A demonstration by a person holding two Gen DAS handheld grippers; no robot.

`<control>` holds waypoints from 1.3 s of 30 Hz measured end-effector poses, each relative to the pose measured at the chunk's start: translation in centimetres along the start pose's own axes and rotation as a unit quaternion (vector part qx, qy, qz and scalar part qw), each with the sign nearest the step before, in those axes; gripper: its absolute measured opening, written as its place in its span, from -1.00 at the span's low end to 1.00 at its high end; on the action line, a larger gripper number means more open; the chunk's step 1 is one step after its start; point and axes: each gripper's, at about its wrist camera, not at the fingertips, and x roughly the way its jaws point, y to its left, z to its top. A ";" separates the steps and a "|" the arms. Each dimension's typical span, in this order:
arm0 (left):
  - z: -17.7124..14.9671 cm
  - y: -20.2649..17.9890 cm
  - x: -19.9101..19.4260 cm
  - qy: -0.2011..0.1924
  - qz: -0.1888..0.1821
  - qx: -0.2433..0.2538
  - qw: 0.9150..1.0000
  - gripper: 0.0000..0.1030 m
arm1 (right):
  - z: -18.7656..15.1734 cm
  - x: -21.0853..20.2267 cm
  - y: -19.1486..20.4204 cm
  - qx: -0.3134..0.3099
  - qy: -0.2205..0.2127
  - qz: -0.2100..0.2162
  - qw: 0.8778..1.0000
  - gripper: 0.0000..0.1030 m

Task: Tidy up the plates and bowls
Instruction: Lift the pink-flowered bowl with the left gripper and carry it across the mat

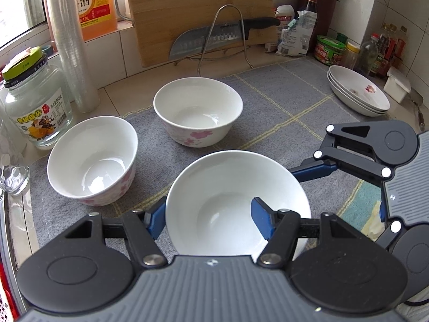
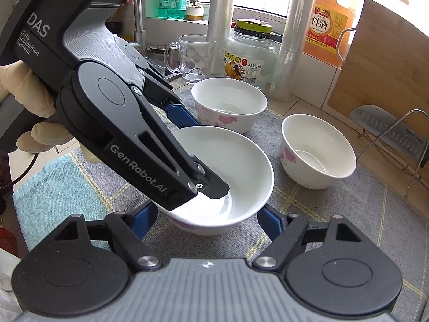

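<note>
Right in the middle of the grey mat: the near bowl, white, mouth up, looking set down flat. Closest thing to both tools.

Over its rim, the left gripper, spread wide. 1 blue finger outside the wall on the left, the other finger inside, over the hollow. Not pinching yet, with a clear gap showing on the inner side.

On the other side, the right gripper, spread wide too and holding nothing. 1 finger on each side of the bowl, low by its outer wall, on the rim across from the left tool. Cannot tell if touching.

Further back on the mat, 2 more bowls with pink flowers: the left bowl and the far bowl, both mouth up, apart from each other and from the near bowl. Well off to the right, a stack of plates at the mat's far corner.

Probably a pick-up step, with stacking 3 bowls to come. Best placed for it: the left gripper, with the wall between its fingers already. Just a squeeze needed, then a lift straight up. Next stop ahead and to the left, toward 1 of the flower bowls. Risk: a thin, smooth wall, easy to slip or tip.
</note>
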 end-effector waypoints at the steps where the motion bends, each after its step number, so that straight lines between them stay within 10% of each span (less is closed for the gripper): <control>1: 0.2 -0.4 0.1 -0.001 -0.002 0.003 1.000 0.26 | -0.2 -0.3 -0.2 0.003 0.001 -0.002 1.000 0.65; 39: 6.4 -11.2 6.2 0.005 -0.087 0.100 0.991 0.26 | -7.5 -7.2 -7.6 0.099 0.026 -0.099 0.990 0.65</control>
